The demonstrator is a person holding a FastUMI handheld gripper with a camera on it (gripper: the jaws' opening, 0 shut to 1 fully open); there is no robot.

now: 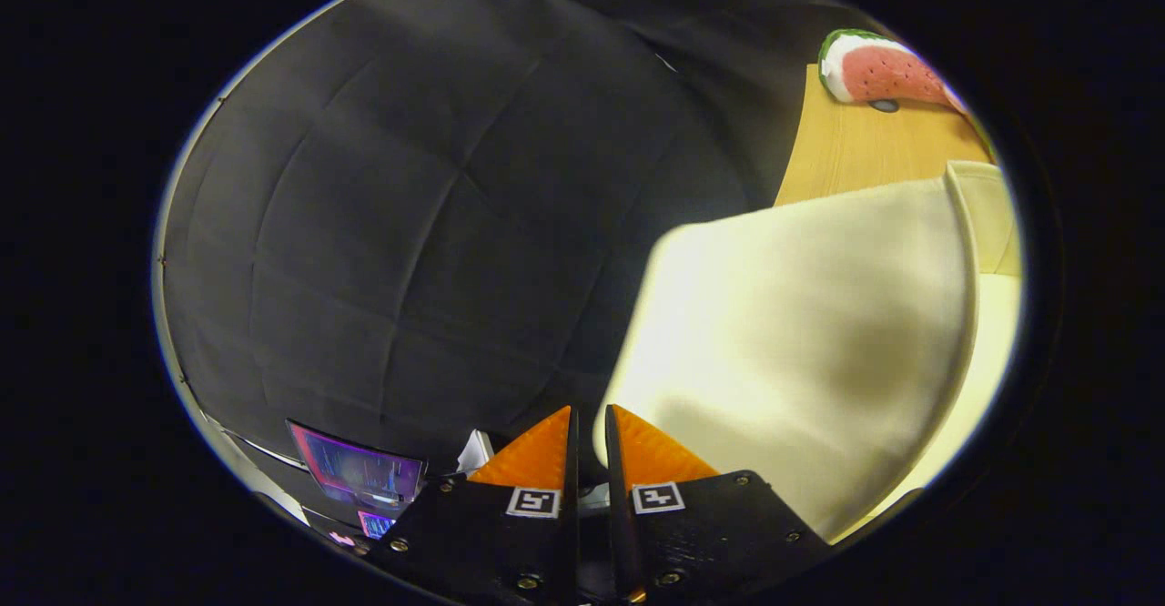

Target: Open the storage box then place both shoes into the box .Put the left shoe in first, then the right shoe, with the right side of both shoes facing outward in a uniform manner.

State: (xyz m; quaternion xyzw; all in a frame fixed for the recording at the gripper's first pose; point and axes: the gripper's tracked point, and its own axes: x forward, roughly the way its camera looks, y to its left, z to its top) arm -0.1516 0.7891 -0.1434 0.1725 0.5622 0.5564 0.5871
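The cream storage box's lid (801, 342) stands raised just ahead of the fingers and to their right, its broad face turned toward me. Its near corner runs down into the narrow slit between the fingertips. My gripper (588, 424) is shut on that corner of the lid. Beyond the lid's far edge shows the box's pale rim and inside (992, 315). The lid hides whatever is in the box.
A wooden table top (865, 146) lies beyond the box, with a toy watermelon slice (878, 69) at its far end. The black cloth wall (410, 224) spreads to the left. A lit screen (359, 474) and a small white object (475, 451) sit low beside the left finger.
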